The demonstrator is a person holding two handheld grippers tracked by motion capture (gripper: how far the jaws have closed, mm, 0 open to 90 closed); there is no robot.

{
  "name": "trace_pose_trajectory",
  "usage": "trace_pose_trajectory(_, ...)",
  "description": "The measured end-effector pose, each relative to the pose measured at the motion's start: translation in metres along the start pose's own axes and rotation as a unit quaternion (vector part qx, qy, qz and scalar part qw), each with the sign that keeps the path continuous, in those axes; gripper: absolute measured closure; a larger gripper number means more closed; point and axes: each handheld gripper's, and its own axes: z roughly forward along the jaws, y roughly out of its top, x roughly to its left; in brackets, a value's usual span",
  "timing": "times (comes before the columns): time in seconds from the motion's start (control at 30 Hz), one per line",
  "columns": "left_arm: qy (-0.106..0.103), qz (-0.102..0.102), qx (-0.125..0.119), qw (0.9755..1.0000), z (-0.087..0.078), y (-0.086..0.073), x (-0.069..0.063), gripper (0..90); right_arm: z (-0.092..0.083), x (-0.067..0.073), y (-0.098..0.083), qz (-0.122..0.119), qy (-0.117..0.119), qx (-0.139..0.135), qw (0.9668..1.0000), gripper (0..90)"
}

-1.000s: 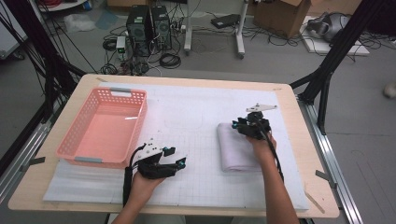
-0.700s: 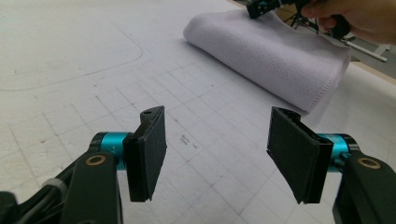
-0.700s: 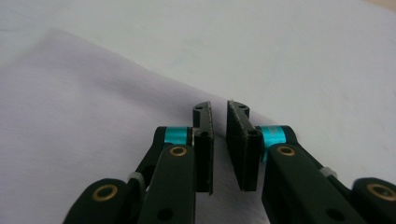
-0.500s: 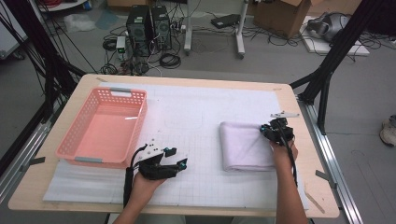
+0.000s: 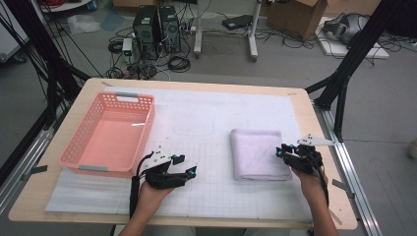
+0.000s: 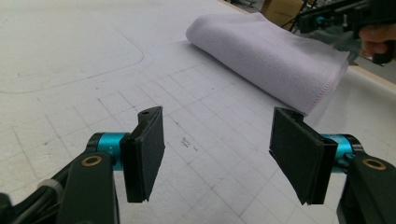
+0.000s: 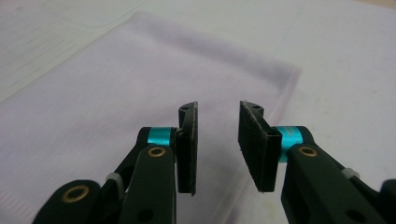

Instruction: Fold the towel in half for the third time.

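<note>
Two grippers sit low in the frame; the left gripper (image 5: 183,165), lower centre-left, rests on the white mat (image 5: 206,113) with jaws wide apart and nothing between them; the right gripper (image 5: 281,150), lower right, has just been opening its jaws, a narrow empty gap, at the right edge of the one folded towel (image 5: 255,153), centre-right; farther, at upper left, one pink basket (image 5: 77,146).

A grey concrete floor (image 5: 295,64) lies beyond the pale wooden table (image 5: 196,84). Behind that table stand two black computer towers (image 5: 156,27) among tangled black cables (image 5: 179,63). A brown cardboard box (image 5: 295,14) sits right of the towers.
</note>
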Motion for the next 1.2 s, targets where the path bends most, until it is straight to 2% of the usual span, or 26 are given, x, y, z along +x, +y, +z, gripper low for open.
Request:
trace_pose_trajectory(0.1,0.000,-0.001,-0.001,1.0000,0.000,0.000,0.000,35.2,-0.006,0.008,-0.012,-0.011,0.012,0.011,0.9998,70.6)
trace_pose_trajectory(0.23,-0.001,-0.007,-0.004,1.0000,0.000,0.000,0.000,32.4,-0.013,0.009,-0.028,-0.025,0.001,0.032,0.9992,72.4)
trace_pose_trajectory(0.33,0.000,-0.010,-0.004,0.9999,0.002,0.000,-0.002,30.4,-0.022,0.007,-0.036,-0.043,-0.019,0.042,0.9980,72.7)
trace_pose_trajectory(0.47,0.000,-0.008,-0.005,1.0000,0.003,-0.001,-0.004,26.7,-0.035,0.004,-0.047,-0.020,-0.013,0.014,0.9996,68.6)
trace_pose_trajectory(0.57,0.015,-0.004,-0.009,0.9998,0.003,-0.001,-0.005,19.1,-0.045,0.008,-0.048,-0.016,-0.011,-0.002,0.9998,63.3)
trace_pose_trajectory(0.6,0.013,-0.004,-0.011,0.9998,0.003,-0.002,-0.006,18.0,-0.050,0.008,-0.047,-0.017,-0.013,-0.006,0.9998,61.0)
trace_pose_trajectory(0.77,0.001,-0.003,-0.021,0.9998,0.002,-0.001,-0.006,20.8,-0.066,0.010,-0.052,-0.008,-0.020,-0.026,0.9994,47.7)
trace_pose_trajectory(0.87,0.011,-0.007,-0.030,0.9995,0.001,-0.001,-0.005,22.0,-0.072,0.011,-0.057,-0.008,-0.028,-0.035,0.9990,40.6)
trace_pose_trajectory(0.97,0.007,-0.006,-0.031,0.9995,0.002,-0.001,-0.004,22.8,-0.077,0.010,-0.061,-0.005,-0.035,-0.035,0.9987,36.5)
trace_pose_trajectory(1.07,0.001,-0.010,-0.030,0.9995,0.002,-0.001,-0.003,22.6,-0.081,0.008,-0.063,0.006,-0.045,-0.047,0.9979,30.2)
trace_pose_trajectory(1.2,0.000,-0.008,-0.027,0.9996,0.004,0.000,-0.002,22.2,-0.083,0.007,-0.064,0.008,-0.051,-0.051,0.9974,26.8)
